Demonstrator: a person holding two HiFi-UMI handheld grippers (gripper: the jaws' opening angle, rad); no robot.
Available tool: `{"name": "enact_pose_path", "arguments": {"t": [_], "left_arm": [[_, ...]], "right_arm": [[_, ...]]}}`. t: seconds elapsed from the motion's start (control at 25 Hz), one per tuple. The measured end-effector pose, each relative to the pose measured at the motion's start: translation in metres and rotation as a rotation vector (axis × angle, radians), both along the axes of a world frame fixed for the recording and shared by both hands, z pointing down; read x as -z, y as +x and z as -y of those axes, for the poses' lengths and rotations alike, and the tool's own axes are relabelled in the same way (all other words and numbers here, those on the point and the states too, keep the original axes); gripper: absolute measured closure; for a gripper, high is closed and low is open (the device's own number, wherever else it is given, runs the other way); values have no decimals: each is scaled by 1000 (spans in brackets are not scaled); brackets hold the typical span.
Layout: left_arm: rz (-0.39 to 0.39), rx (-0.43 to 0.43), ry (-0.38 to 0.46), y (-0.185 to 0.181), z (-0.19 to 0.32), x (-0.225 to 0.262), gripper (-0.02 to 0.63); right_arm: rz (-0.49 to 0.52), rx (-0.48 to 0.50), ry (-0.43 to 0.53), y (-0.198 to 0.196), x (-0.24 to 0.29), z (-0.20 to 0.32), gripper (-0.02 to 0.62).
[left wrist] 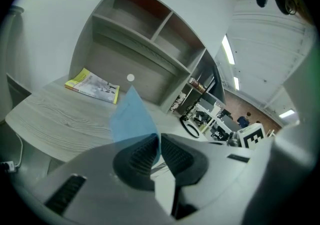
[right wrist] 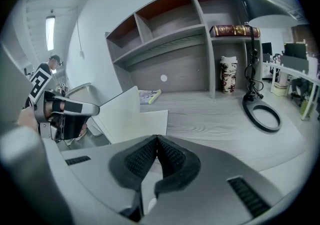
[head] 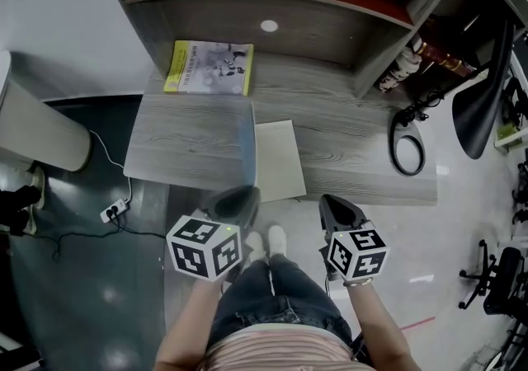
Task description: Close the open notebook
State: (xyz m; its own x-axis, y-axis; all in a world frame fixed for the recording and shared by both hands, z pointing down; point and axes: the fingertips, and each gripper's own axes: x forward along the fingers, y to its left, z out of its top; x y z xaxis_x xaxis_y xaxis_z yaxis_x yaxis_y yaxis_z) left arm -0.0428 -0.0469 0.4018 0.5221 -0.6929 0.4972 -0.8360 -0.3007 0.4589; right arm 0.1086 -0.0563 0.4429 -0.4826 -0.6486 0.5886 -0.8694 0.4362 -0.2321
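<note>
We have the notebook lying close to the near edge of the desk. Its white page is flat, and its blue cover stands roughly upright along the left side of that page. Our left gripper is clamped on the cover's near edge. In the left gripper view the ribbed pads press on the thin sheet from both sides. Our right gripper hangs just right of the notebook's near corner, with its jaws together and nothing between them. It touches nothing that we can see.

We judge the step in hand to be swinging the cover over to the right and down onto the page. To do it well, we should carry the pinch in an arc about the spine rather than drag it sideways. A straight pull could slide the notebook toward the desk's edge.

The cover looks thin and likely to bow, so we should move slowly and let go only once it lies nearly flat. The right gripper should either stay clear of the cover's path or steady the page's right edge. The yellow book at the far left and the cable loop at the right are well apart from this.
</note>
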Motion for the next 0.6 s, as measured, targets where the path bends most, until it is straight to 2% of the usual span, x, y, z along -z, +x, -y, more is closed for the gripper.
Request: {"name": "enact_pose_path", "arguments": {"t": [0.6], "left_arm": [[28,-100,-36,31,10,-8,572]], "right_arm": [[-7,-44,-11,10,-3,-2,588]]}}
